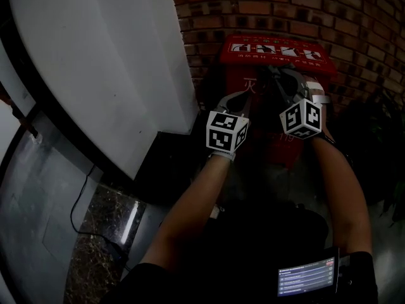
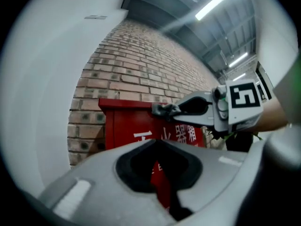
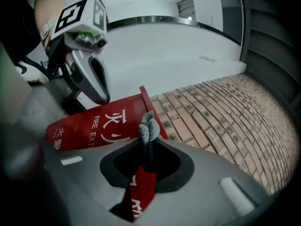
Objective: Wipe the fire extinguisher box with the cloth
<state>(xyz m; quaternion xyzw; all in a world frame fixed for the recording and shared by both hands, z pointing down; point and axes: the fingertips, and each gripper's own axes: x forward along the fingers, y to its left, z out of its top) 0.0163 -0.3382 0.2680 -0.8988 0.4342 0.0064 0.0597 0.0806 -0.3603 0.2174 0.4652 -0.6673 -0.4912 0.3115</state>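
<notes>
A person's right gripper (image 3: 149, 147) is pinching a small grey knitted cloth (image 3: 147, 126) between its closed jaws. A bunched tuft of the fabric is sticking out just past the fingertips. In the left gripper view that tuft is pressing against the top front edge of the red metal fire extinguisher box (image 1: 277, 54), near the box's left corner.

The box is standing against a brown brick wall (image 1: 285, 5), beside a white curved panel (image 1: 95, 56). Its lid and white-lettered front are facing the person.

The left gripper (image 2: 157, 145) is hovering just to the left of the right one, in front of the box's face and a little lower. Its jaws are sitting together with nothing between them, and only a sliver of red box is showing through the dark gap behind the tips.

The dim head view is swallowing most of the detail. The cloth is not showing clearly there, and the lower part of the box is disappearing behind the two grippers and their marker cubes. The lettering on the box front is being cut off by the gripper bodies in both gripper views, leaving only some white characters and "FIRE EXT" to read. Whether the left gripper's tips are touching the box cannot be told. A small lit screen (image 1: 305, 277) is glowing at the bottom of the head view, its text too small to read.
</notes>
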